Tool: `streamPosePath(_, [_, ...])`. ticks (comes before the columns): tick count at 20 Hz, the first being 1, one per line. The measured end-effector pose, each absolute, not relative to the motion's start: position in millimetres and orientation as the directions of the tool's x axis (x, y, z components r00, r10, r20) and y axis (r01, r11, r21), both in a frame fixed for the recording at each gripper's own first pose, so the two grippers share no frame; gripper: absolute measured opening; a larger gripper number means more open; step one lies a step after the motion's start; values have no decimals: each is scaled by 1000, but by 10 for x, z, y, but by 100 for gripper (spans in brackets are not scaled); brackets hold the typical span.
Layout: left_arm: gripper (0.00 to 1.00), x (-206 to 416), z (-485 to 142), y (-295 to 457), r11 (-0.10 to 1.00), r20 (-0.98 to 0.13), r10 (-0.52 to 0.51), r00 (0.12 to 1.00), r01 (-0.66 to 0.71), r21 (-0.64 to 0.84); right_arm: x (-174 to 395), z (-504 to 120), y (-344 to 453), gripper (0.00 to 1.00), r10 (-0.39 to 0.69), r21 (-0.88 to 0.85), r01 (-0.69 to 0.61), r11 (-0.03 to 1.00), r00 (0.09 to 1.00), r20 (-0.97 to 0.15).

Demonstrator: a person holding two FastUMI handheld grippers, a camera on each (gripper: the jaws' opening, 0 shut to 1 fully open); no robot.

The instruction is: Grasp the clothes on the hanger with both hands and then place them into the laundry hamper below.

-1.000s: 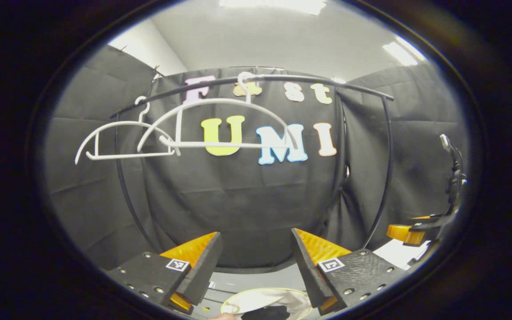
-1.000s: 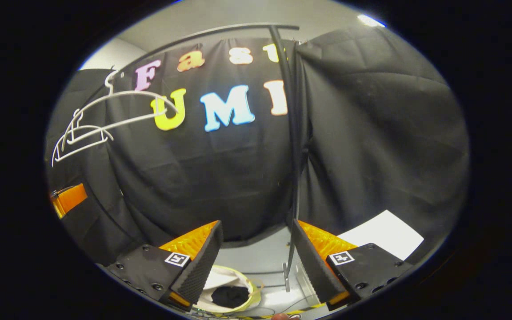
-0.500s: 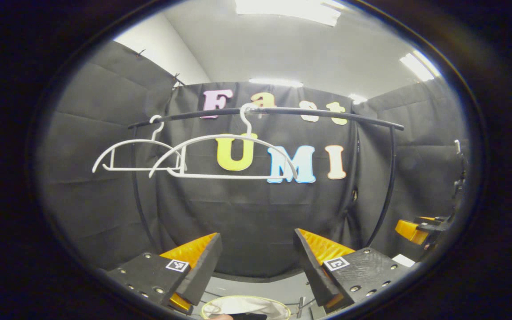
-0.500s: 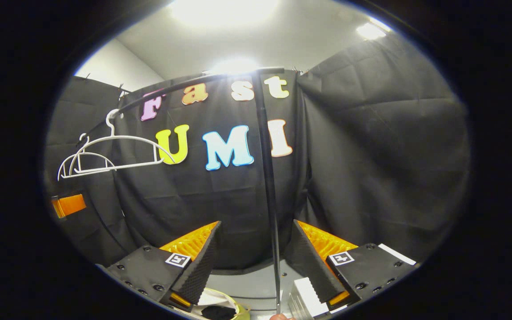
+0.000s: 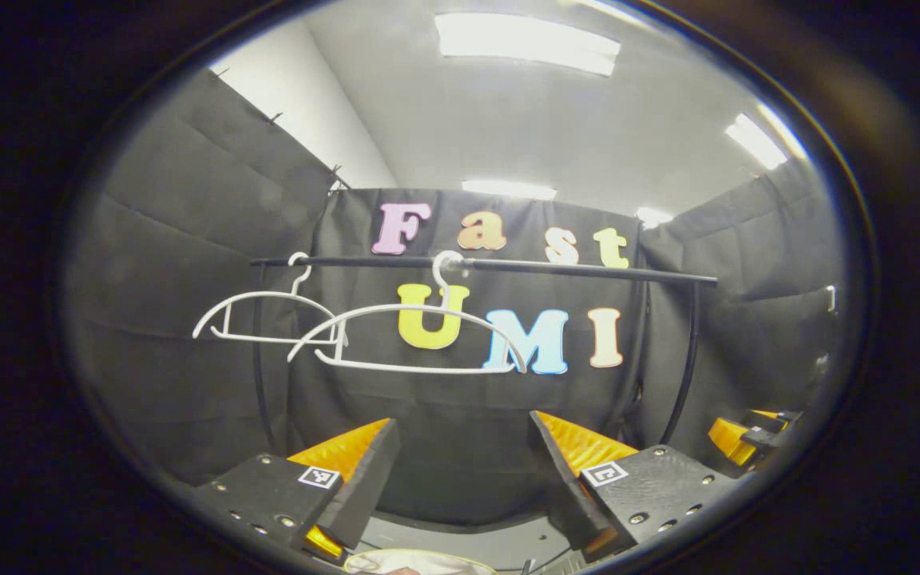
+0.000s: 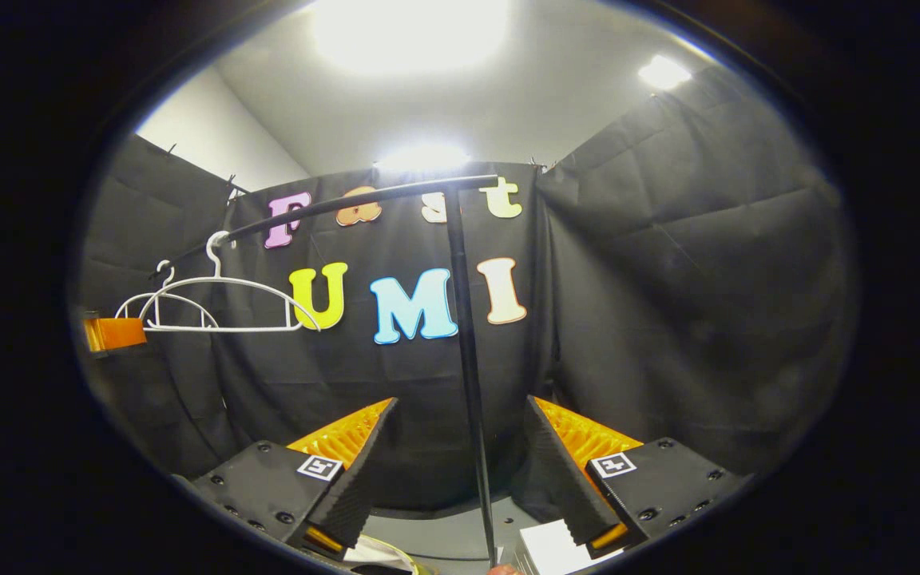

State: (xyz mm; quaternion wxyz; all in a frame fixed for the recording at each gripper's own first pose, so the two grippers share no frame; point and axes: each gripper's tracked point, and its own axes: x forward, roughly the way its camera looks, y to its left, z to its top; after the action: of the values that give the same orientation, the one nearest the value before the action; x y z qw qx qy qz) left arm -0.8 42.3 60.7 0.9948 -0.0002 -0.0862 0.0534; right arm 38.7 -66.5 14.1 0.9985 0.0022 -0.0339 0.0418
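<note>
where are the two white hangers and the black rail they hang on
nearer hanger [image 5: 412, 368], left gripper view, on its bottom bar
farther hanger [image 5: 264, 295], left gripper view, on its curved shoulder
rail [image 5: 588, 270], left gripper view, on its horizontal bar

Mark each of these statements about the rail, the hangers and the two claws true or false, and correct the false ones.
1. Two white hangers hang on the black rail. True.
2. A shirt hangs on the nearer hanger. False: both hangers are bare.
3. The left claw is open. True.
4. The right claw grips the rail's upright post. False: it is open, and the post stands farther back.
</note>
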Motion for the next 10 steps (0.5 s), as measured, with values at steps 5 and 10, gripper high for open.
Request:
streamPosePath(5, [94, 18, 577, 566, 994, 173, 103, 979, -106, 8, 322, 153, -693, 97, 39, -16, -38, 999, 997, 64])
streamPosePath(10, [94, 94, 481, 708, 997, 160, 77, 984, -79, 8, 237, 113, -477, 97, 30, -9, -30, 1000, 998, 63])
